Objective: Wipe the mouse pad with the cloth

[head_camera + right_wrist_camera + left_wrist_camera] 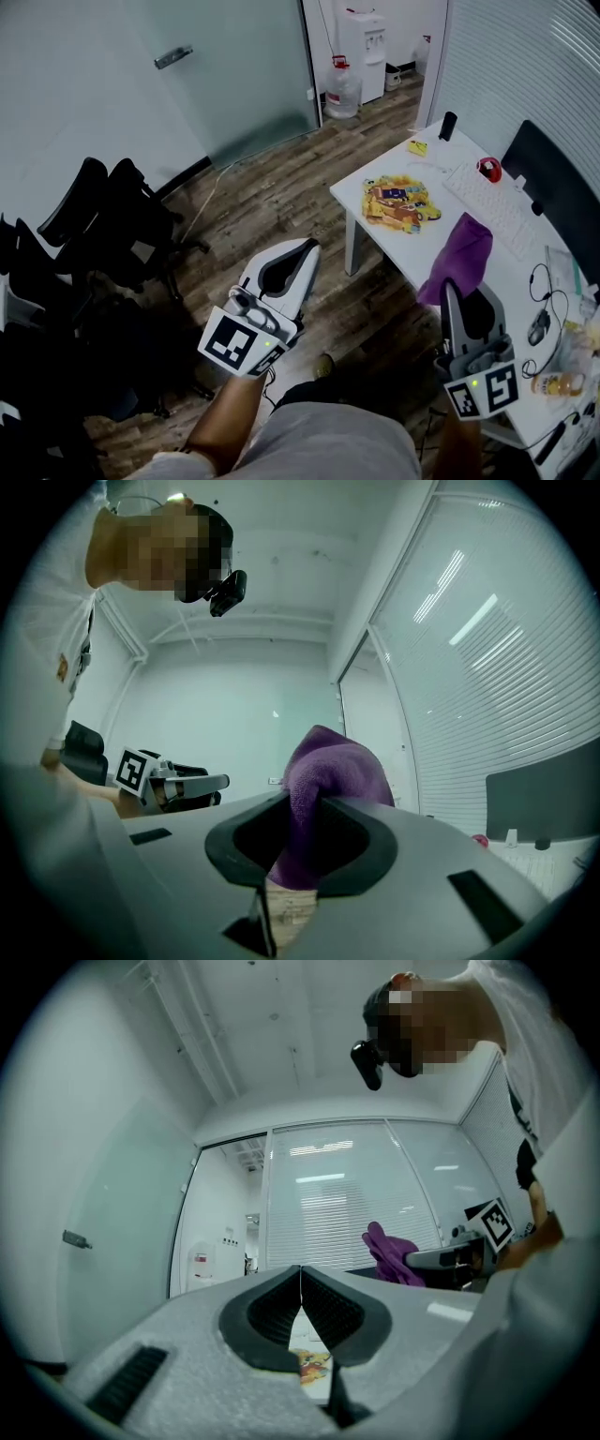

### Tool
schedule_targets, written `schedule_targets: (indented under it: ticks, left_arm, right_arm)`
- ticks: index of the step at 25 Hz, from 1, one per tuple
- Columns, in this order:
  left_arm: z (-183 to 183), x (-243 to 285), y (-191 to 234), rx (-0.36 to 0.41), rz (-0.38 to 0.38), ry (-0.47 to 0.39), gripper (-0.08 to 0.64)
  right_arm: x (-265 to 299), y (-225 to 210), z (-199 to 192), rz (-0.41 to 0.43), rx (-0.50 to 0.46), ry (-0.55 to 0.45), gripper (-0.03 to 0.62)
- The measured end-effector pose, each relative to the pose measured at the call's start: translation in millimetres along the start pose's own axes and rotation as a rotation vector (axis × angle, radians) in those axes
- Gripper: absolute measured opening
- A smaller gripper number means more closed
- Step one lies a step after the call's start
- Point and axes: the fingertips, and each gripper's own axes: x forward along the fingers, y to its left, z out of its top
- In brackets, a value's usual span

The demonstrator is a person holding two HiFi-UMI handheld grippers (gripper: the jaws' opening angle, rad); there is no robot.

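Observation:
A yellow printed mouse pad (398, 202) lies near the left end of the white desk (441, 281). My right gripper (453, 289) is held in the air at the desk's near edge, shut on a purple cloth (459, 251) that sticks up past its jaws. In the right gripper view the cloth (330, 778) bulges out between the closed jaws of that gripper (305, 822). My left gripper (302, 248) hovers over the wooden floor left of the desk, shut and empty. In the left gripper view its jaws (300, 1283) meet, with the cloth (389, 1252) off to the right and the pad (313, 1365) visible below.
A white keyboard (492, 214), a red object (488, 170), a dark monitor (553, 197), a wired mouse (539, 328) and a bottle (555, 383) share the desk. Black office chairs (103, 234) crowd the left. A water dispenser (363, 52) and jug (342, 94) stand at the back.

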Motion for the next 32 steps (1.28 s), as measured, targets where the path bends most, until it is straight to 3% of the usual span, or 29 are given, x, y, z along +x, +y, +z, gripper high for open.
schedule_targets:
  ticks: [14, 23, 32]
  left_arm:
    - [-31, 41, 83, -0.019, -0.079, 0.015, 0.017]
    - [-50, 72, 88, -0.027, -0.111, 0.050, 0.017]
    - [-67, 120, 98, 0.007, -0.083, 0.094, 0.017]
  right_arm:
    - [88, -7, -22, -0.066, -0.030, 0.034, 0.071]
    - [111, -27, -23, -0.062, -0.051, 0.042, 0.071]
    - [142, -71, -34, -0.025, -0.086, 0.050, 0.071]
